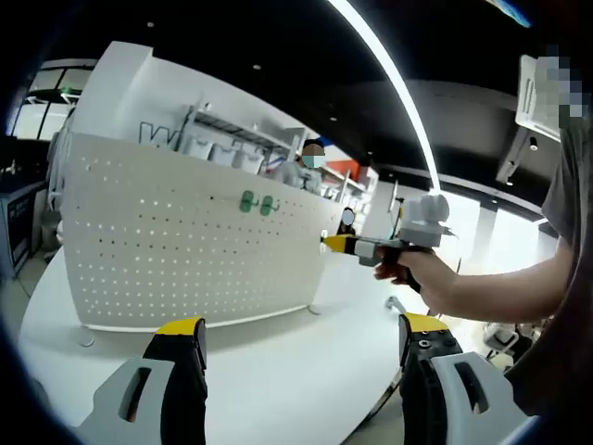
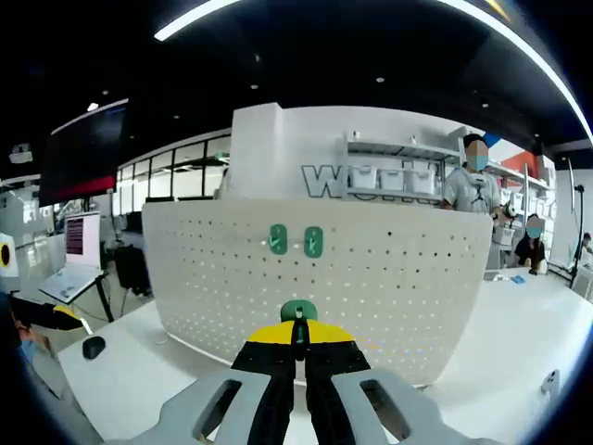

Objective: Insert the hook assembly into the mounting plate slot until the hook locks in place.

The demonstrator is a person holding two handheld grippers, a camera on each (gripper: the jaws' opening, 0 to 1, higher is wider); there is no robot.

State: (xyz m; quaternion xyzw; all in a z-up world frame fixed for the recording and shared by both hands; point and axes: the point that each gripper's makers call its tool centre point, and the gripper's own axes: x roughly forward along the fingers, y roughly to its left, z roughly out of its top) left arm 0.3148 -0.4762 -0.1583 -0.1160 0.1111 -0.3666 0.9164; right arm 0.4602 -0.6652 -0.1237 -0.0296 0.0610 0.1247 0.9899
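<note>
A white pegboard mounting plate [image 1: 185, 260] [image 2: 408, 287] stands upright on a white table [image 1: 278, 371]. Two green hooks [image 1: 257, 203] [image 2: 296, 241] hang side by side on its upper part. In the right gripper view, my right gripper [image 2: 297, 336] is shut on a third green hook [image 2: 298, 311], held in front of the plate's lower middle and short of its face. In the left gripper view, that right gripper [image 1: 338, 244], held by a hand [image 1: 422, 271], points at the plate's right edge. My left gripper [image 1: 301, 326] is open and holds nothing, low in front of the plate.
A laptop on a stand [image 2: 76, 269] and a black mouse [image 2: 93, 347] lie left of the plate. People stand behind the plate near a shelf unit [image 2: 398, 171]. The table's rounded edge [image 1: 371, 413] runs near the left gripper.
</note>
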